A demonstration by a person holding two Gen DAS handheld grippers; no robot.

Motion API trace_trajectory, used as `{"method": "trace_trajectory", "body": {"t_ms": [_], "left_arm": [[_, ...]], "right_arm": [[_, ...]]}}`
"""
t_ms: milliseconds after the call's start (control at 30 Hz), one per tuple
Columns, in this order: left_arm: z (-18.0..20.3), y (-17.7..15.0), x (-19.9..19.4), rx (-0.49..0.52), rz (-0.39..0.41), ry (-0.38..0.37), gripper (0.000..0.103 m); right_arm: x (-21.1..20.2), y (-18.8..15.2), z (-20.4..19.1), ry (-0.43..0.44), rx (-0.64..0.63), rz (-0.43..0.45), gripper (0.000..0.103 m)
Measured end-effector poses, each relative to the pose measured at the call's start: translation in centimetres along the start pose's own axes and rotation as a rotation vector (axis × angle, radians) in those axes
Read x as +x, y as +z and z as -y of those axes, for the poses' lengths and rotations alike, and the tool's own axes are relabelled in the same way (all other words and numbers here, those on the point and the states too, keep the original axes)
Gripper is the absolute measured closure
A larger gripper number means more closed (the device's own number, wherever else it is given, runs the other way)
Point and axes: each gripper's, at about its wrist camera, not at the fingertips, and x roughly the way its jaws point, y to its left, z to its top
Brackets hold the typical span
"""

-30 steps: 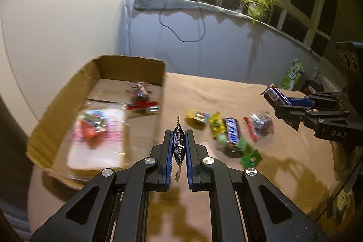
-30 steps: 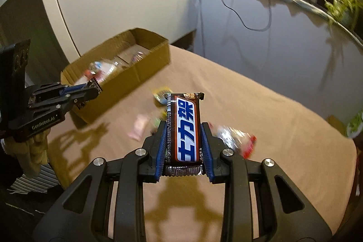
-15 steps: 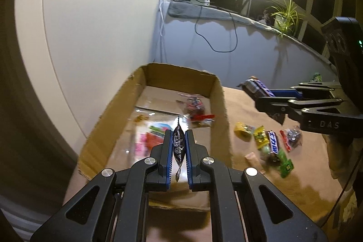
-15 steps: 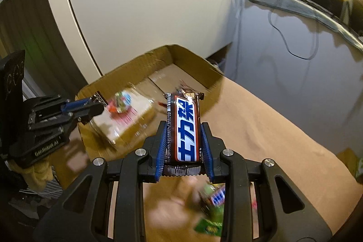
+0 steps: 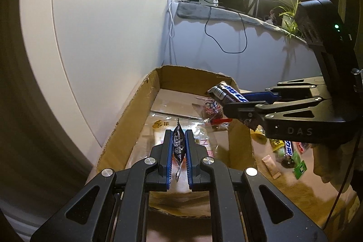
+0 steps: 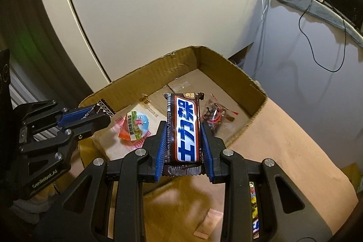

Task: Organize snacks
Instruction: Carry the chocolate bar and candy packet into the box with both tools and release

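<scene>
Left wrist view: both grippers carry a snack above the open cardboard box (image 5: pixel 133 110).

From this camera the left gripper (image 5: pixel 179 151) is clamped on a thin dark sachet (image 5: pixel 178 144), held edge-up over the near end of the box, while the right gripper (image 5: pixel 229 99) comes in from 3 o'clock, clamped on a chocolate bar (image 5: pixel 226 92) above the box's right wall. In the right wrist view the bar (image 6: pixel 183 128) stands lengthwise between the blue pads (image 6: pixel 160 146), and the left gripper (image 6: pixel 99 110) sits at 9 o'clock. Inside the box lie a clear bag with a colourful snack (image 6: pixel 136 126) and a small red-and-dark packet (image 6: pixel 213 115) toward 1 o'clock. More loose snacks (image 5: pixel 288 151) lie on the tan tabletop (image 5: pixel 295 192), at 4 o'clock of the box.
</scene>
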Motion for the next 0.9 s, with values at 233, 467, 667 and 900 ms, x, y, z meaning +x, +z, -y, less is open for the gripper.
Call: {"method": "trace_trajectory", "body": {"t_ms": [233,467,667,900], "left_arm": [[0.2,0.0,-0.1,0.014,0.005,0.015,0.094],[0.4,0.0,-0.3,0.016,0.013,0.027,0.092],[1.1,0.1,-1.0,0.027,0.025,0.031,0.092],[2.8,0.1,-2.2,0.058,0.045,0.027,0.092]], "right_arm": [[0.5,0.4,-0.5,0.004,-0.010,-0.001,0.073],[-0.7,0.5,-0.5,-0.005,-0.003,0.029,0.062],[-2.1,0.2,-0.3,-0.015,0.001,0.053,0.061],[-4.5,-1.0,0.4,-0.037,0.008,0.083,0.061]]}}
